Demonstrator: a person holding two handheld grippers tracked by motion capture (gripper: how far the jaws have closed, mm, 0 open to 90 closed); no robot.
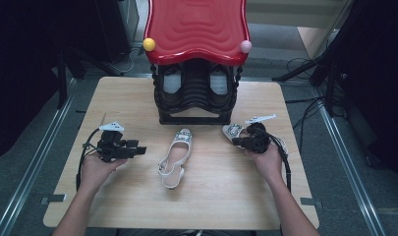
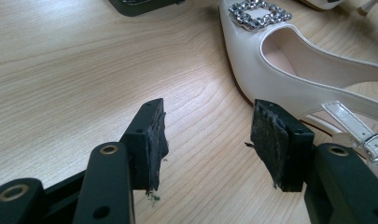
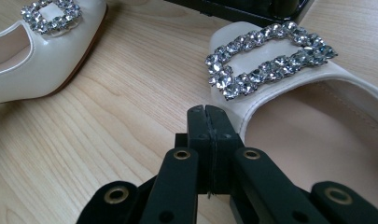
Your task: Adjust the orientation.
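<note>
1. Wooden table [image 1: 137, 93] carries a black shoe rack [image 1: 195, 93] under a red top [image 1: 196, 24].
2. One white shoe [image 1: 173, 160] lies mid-table; its mate [image 3: 317, 121] sits at the right gripper [image 3: 208, 112], jaws pressed together beside its edge.
3. Left gripper [image 2: 207, 135] hovers low beside the first shoe, jaws apart, holding nothing.

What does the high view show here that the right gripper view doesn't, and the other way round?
High view adds: the black shoe rack with a red wavy top, a yellow ball and a pink ball on its corners, and the left gripper, jaws open, left of the middle cream slingback shoe. Right gripper view adds: the right gripper shut, empty, beside the rim of the other cream shoe, and its rhinestone buckle up close. Both: the two shoes on the light wooden table.
</note>
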